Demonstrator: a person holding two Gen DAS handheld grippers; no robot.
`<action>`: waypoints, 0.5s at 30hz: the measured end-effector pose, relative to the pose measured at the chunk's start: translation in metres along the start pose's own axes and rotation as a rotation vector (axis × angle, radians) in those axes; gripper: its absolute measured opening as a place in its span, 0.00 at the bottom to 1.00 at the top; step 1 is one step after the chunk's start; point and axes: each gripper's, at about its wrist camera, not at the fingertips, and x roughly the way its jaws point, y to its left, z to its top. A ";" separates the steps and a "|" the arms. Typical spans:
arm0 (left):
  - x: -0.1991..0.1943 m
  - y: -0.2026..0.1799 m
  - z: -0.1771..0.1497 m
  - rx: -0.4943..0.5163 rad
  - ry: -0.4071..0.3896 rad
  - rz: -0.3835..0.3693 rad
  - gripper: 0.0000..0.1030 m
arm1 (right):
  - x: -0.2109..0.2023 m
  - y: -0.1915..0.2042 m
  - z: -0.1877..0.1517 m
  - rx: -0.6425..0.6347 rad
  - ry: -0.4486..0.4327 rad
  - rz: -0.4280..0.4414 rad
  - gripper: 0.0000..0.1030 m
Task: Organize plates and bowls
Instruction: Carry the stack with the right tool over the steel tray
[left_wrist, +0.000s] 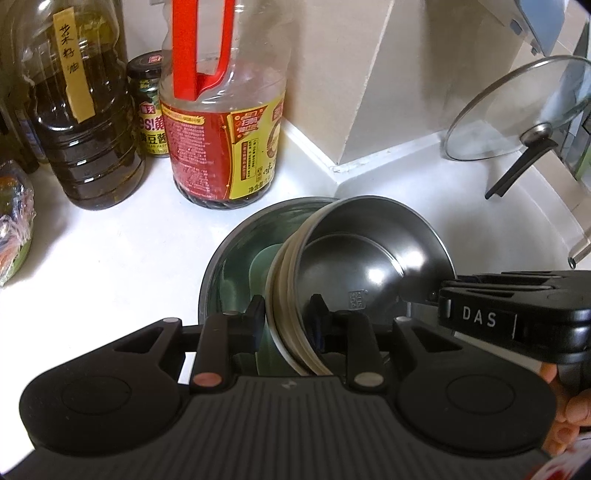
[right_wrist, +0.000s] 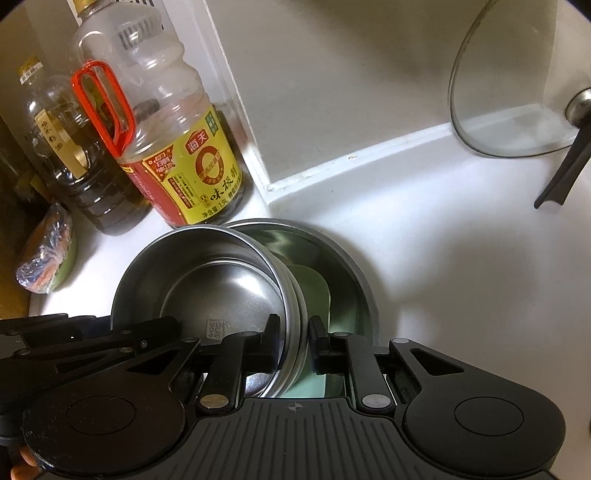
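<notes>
A stack of small steel bowls (left_wrist: 369, 254) is held over a larger steel bowl (left_wrist: 236, 266) that stands on the white counter and has a pale green plate (left_wrist: 264, 266) in it. My left gripper (left_wrist: 288, 314) is shut on the stack's left rim. My right gripper (right_wrist: 293, 332) is shut on the stack's right rim (right_wrist: 291, 295); it also shows in the left wrist view (left_wrist: 417, 299). The stack (right_wrist: 221, 280) sits above the large bowl (right_wrist: 351, 273) and the green plate (right_wrist: 314, 291).
A soy sauce bottle with a red handle (left_wrist: 225, 140), a dark oil bottle (left_wrist: 88, 122) and a small jar (left_wrist: 147, 103) stand behind. A glass pot lid (left_wrist: 517, 110) leans on the wall at right. A wrapped bowl (right_wrist: 51, 254) sits far left.
</notes>
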 end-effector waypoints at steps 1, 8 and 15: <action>0.000 0.000 0.001 0.004 0.000 -0.004 0.23 | 0.000 0.001 0.000 0.002 0.001 -0.006 0.15; 0.003 0.004 0.006 0.017 0.005 -0.032 0.22 | -0.002 0.003 -0.001 0.019 0.018 -0.033 0.16; 0.006 0.002 0.010 0.044 0.004 -0.039 0.20 | -0.005 0.003 0.000 0.059 0.053 -0.053 0.18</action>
